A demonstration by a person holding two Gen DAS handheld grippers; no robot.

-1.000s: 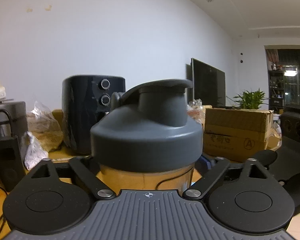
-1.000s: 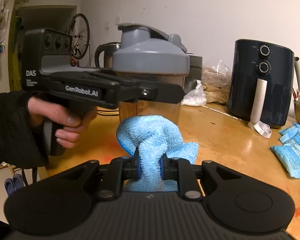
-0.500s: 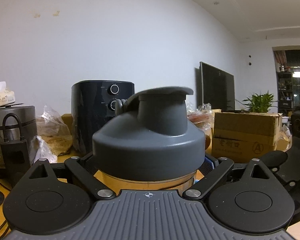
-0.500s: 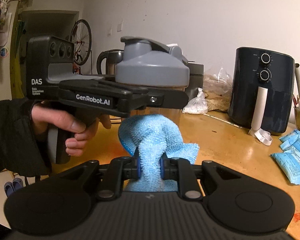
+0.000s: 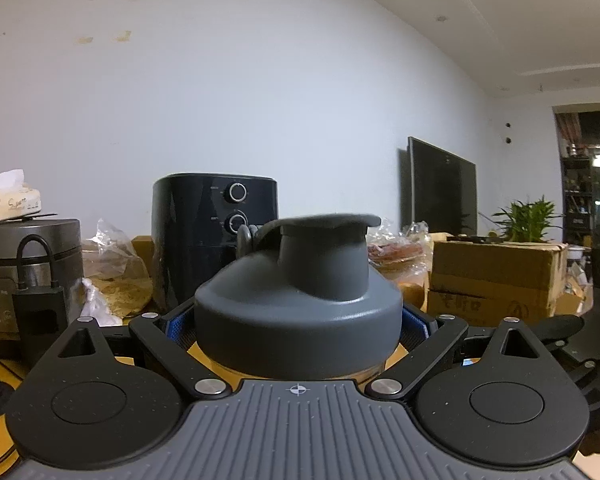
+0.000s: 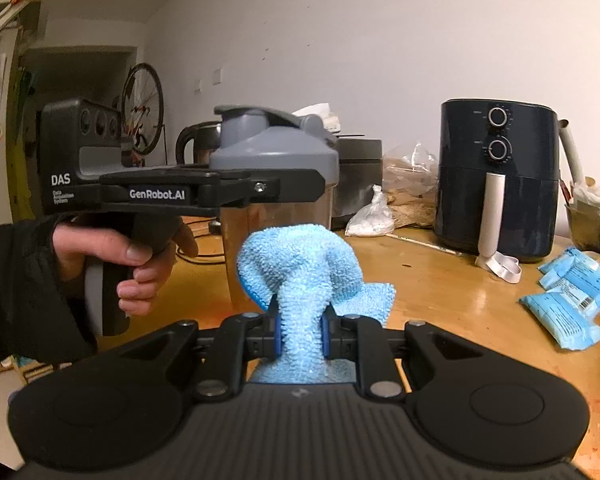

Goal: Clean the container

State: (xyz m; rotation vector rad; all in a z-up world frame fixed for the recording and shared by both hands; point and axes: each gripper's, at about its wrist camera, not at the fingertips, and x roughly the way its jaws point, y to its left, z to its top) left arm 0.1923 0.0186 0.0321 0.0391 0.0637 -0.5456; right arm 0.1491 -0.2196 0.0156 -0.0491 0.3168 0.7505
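Grey-lidded container [image 6: 274, 184], transparent-bodied, is clamped just under its lid between the blue-padded fingers of the left hand-held gripper [image 5: 298, 322], above the wooden worktop [image 6: 440, 280]. A person's hand [image 6: 132, 256] grips that tool's handle. The right hand-held gripper [image 6: 299, 330] pinches a light-blue cloth [image 6: 300, 268]; its jaws have just been opening slightly, cloth between them. The bunched cloth sits against the container's lower front. A dark air fryer [image 6: 498, 176] stands to the right.

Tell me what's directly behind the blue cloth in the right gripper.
The shaker bottle stands right behind the blue cloth, clamped in the left gripper. The cloth covers the bottle's lower part and base, so they can't be seen.
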